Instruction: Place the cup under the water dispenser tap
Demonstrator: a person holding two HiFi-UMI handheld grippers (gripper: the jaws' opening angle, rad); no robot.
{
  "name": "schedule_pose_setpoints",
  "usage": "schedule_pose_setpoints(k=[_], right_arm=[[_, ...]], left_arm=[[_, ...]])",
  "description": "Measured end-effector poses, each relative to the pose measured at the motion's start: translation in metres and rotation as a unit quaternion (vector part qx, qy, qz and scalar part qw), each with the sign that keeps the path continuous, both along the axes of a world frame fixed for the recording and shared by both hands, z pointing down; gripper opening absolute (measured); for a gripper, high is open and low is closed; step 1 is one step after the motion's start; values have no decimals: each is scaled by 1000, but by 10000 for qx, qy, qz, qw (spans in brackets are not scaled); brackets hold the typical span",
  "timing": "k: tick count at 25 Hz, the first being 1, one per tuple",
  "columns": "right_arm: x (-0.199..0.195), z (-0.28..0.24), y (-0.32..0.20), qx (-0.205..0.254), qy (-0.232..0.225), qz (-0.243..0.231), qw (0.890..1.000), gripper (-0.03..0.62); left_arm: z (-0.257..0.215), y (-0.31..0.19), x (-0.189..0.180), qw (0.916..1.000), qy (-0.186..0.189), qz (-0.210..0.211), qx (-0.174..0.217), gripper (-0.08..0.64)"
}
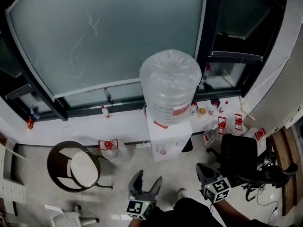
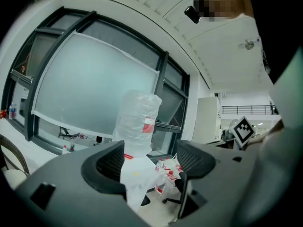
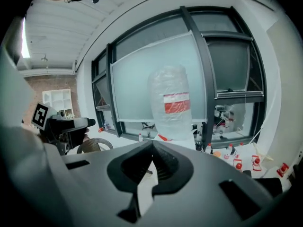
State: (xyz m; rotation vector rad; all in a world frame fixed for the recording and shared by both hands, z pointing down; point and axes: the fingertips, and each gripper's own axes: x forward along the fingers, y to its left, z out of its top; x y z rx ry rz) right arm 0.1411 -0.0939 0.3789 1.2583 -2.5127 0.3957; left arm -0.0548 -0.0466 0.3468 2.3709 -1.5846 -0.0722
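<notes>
The white water dispenser [image 1: 166,143] stands against the window wall with a big clear bottle [image 1: 170,84] on top; a small pink spot on its front marks the tap area [image 1: 163,151]. I can make out no cup in any view. My left gripper [image 1: 147,179] is held low in front of the dispenser, open and empty; in the left gripper view the dispenser [image 2: 135,171] shows between its jaws. My right gripper [image 1: 204,170] is off to the right of the dispenser, shut with nothing in it; the bottle [image 3: 169,103] rises beyond its closed tips [image 3: 151,146].
A round dark chair with a white cushion [image 1: 75,168] stands left of the dispenser. A black office chair [image 1: 239,156] is at the right. Several red-capped bottles [image 1: 222,123] line the sill and floor. A clear bag [image 1: 116,151] lies beside the dispenser.
</notes>
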Motion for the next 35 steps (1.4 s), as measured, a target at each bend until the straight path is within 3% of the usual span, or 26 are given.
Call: schedule_pose_setpoints(k=[3, 7, 9, 13, 21, 35], right_arm=[[15, -6, -11, 144, -6, 67, 9999, -2], [38, -5, -18, 175, -117, 114, 9997, -2], [47, -5, -22, 152, -228, 81, 9996, -2], [63, -10, -33, 346, -134, -175, 9992, -2], [113, -15, -51, 576, -139, -181, 9981, -2], [163, -2, -53, 564, -227, -164, 9980, -2]], left_arm=[[-2, 1, 1, 9996, 125, -265, -36, 309], [4, 4, 6, 9962, 596, -624, -102, 98], [-2, 1, 18, 9955, 737, -585, -137, 90], [14, -10, 33, 9964, 142, -823, -134, 43], [-4, -37, 72, 9936, 242, -1076, 242, 25], [12, -32, 118, 9935, -17, -1142, 16, 25]])
